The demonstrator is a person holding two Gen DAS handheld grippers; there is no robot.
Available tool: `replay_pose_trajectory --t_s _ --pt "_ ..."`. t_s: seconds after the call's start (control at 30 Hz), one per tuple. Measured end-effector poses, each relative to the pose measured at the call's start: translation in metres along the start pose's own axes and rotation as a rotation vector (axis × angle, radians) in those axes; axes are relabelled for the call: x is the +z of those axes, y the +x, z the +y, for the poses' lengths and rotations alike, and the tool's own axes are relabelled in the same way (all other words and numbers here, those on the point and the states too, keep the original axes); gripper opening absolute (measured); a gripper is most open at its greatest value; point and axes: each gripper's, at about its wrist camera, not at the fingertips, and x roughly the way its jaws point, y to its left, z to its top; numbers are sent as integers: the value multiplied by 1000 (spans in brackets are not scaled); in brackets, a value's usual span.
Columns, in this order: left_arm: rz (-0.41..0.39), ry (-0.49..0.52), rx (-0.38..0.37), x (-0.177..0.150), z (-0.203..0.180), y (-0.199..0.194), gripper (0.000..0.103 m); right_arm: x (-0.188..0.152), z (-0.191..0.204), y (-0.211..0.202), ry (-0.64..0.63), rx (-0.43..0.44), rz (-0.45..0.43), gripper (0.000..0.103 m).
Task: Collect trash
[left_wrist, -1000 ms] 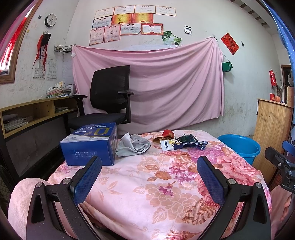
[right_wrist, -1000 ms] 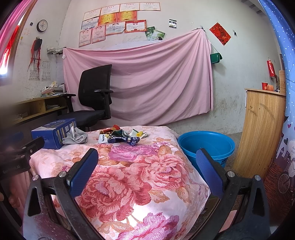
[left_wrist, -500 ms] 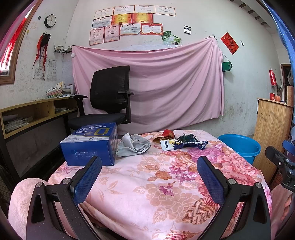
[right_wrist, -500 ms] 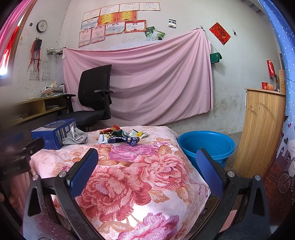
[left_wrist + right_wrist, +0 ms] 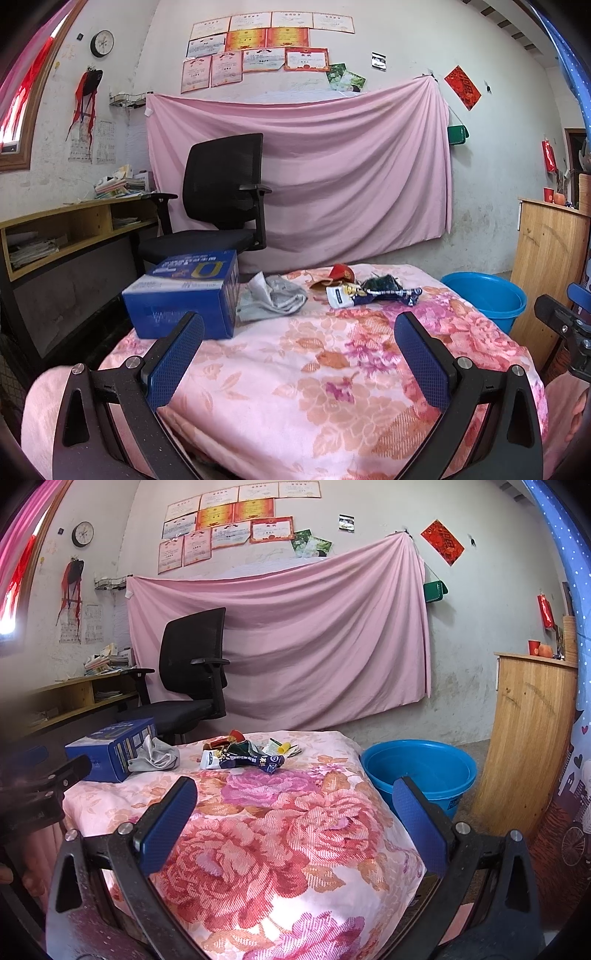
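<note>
Trash lies at the far end of the flower-patterned table (image 5: 295, 369): a blue and white wrapper (image 5: 373, 294) (image 5: 242, 761), a dark green wrapper (image 5: 382, 282), a red scrap (image 5: 341, 272) (image 5: 236, 735), and a crumpled grey cloth (image 5: 273, 297) (image 5: 155, 757). A small yellow piece (image 5: 283, 746) lies behind them. My left gripper (image 5: 299, 332) hovers open over the near edge, empty. My right gripper (image 5: 295, 801) is open too, empty, near the table's right side. A blue basin (image 5: 417, 771) (image 5: 487, 299) stands on the floor to the right.
A blue carton (image 5: 184, 295) (image 5: 110, 747) sits at the table's left. Behind it are a black office chair (image 5: 221, 206), a wooden desk (image 5: 74, 229) at left and a pink sheet on the wall. A wooden cabinet (image 5: 528, 738) stands right of the basin.
</note>
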Motion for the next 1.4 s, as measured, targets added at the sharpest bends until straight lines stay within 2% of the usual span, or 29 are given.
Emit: replay_pose_trajectory --t_s 0.23,0.33,0.43,0.63,0.8,0.9,0.97,1.07,1.13,1.2,1.33,1.4 --pt "-23 22 -23 40 7 36 101 39 -6 22 -23 27 -51 103" --pt "-45 33 -4 51 9 59 101 56 -7 40 -51 32 -79 103" --pt "-11 27 6 53 13 88 101 71 -6 64 -62 44 -97 103" --pt "121 -11 24 44 16 142 101 81 -4 128 -48 86 -12 103" --pt "219 -36 -14 36 20 178 99 74 0 177 -40 125 141 103" --pt "273 -42 -63 33 20 195 88 69 4 200 -36 175 231 103" --pt "336 -48 -88 30 21 207 74 65 11 215 -50 205 289 103" --pt "447 -65 -114 23 22 228 59 55 22 233 -85 245 371 103" --pt "502 -79 -117 20 23 237 53 48 29 245 -106 265 430 102" --pt "542 -94 -119 17 24 244 52 43 33 256 -124 267 472 99" --pt "603 -119 -114 12 27 255 39 37 41 271 -157 268 539 93" --pt "610 -137 -114 12 31 256 34 35 43 275 -166 274 556 83"
